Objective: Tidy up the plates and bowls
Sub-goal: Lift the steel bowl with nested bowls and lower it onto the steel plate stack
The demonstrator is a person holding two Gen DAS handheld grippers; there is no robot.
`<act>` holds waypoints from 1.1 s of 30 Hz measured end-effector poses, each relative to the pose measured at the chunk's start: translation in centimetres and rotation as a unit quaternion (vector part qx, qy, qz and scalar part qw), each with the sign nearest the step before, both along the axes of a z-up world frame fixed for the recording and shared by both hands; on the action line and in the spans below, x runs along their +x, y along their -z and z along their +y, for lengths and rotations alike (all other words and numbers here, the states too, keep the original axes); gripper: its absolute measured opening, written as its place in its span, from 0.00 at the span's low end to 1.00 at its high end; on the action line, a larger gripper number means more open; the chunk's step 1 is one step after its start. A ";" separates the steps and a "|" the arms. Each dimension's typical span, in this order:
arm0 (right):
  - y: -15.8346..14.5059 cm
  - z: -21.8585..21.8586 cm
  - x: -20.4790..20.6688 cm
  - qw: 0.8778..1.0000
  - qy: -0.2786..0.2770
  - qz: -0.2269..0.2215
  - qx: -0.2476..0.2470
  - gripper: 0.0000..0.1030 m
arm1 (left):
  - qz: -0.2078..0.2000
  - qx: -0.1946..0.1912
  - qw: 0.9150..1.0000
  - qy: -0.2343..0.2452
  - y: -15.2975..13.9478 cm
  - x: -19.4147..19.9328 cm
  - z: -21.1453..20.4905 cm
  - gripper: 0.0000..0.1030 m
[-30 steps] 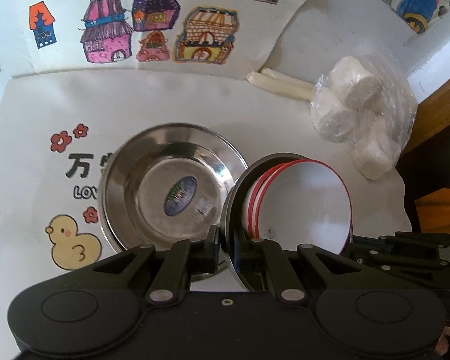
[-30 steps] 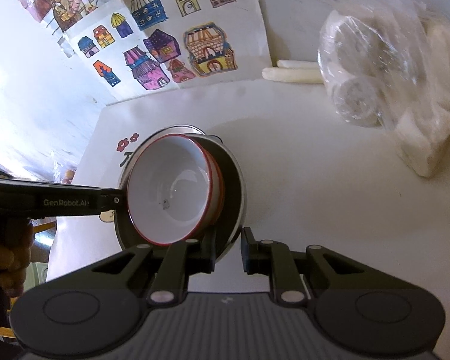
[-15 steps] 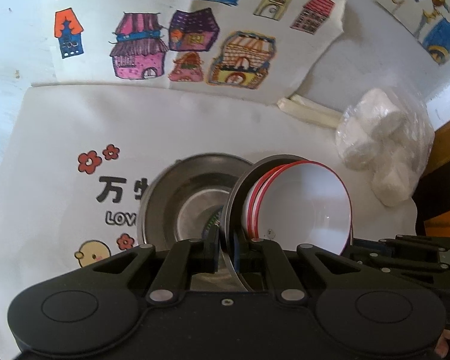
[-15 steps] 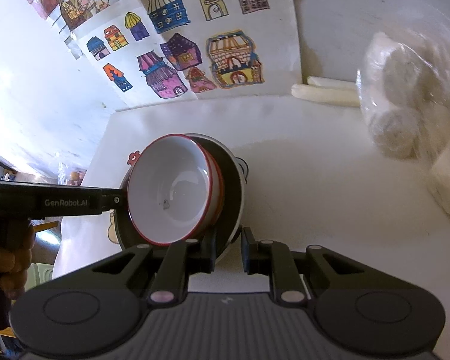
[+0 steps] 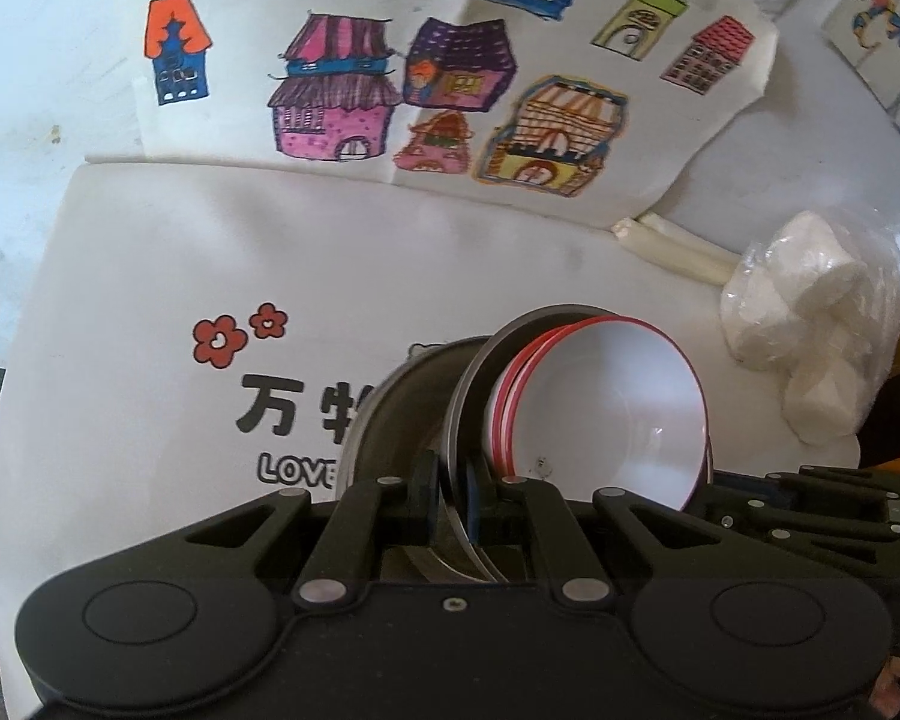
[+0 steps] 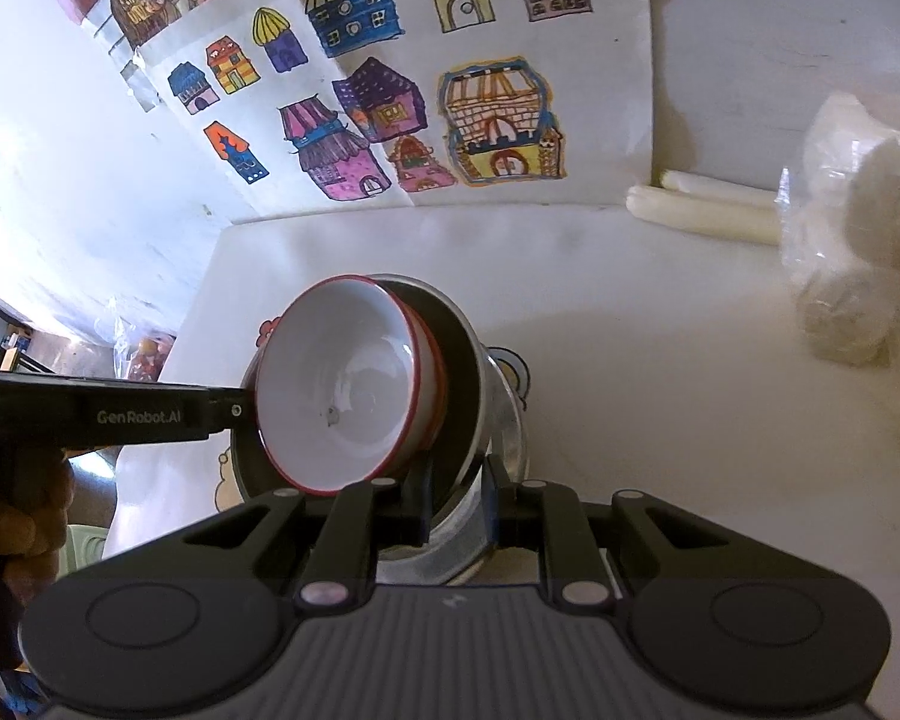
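Carried stack of red-rimmed bowls point(image 5: 606, 402) nested in a steel plate point(image 5: 468, 396) has shifted over the second steel plate point(image 5: 384, 414) at 9 o'clock, both left gripper point(image 5: 450, 495) and right gripper point(image 6: 456, 495) clenched on its rim; nesting looks imminent.

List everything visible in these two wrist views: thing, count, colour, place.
steel plate: one, silver, carried tilted, pinched at its rim by both grippers
bowls: two nested, white with red rims, inside the carried plate
second steel plate: one, silver, on the mat below
mat: one, white, printed flowers and letters
house drawings: one sheet, multicoloured, behind the mat
candles: two, cream, by the drawings
bag of white lumps: one, clear, right of the mat
left gripper: black, shut on the plate rim
right gripper: black, shut on the plate rim
hand: one, holding the left gripper
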State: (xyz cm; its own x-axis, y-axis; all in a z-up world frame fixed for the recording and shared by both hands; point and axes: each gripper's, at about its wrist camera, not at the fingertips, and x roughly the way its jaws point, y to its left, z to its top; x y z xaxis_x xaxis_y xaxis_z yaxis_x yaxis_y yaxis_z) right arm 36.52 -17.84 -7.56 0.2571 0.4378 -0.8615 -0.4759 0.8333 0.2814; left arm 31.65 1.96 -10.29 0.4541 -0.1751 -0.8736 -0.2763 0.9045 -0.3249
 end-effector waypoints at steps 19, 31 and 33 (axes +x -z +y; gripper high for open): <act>1.2 1.9 1.3 1.000 0.012 0.012 -0.009 0.18 | 0.020 -0.007 1.000 0.003 1.6 1.5 2.1 0.07; 1.7 2.0 1.6 1.000 0.020 0.022 -0.009 0.18 | 0.025 -0.005 1.000 0.004 1.7 2.0 2.4 0.06; 1.8 2.1 1.6 0.999 0.020 0.025 -0.012 0.18 | 0.028 -0.005 1.000 0.004 1.8 2.0 2.3 0.07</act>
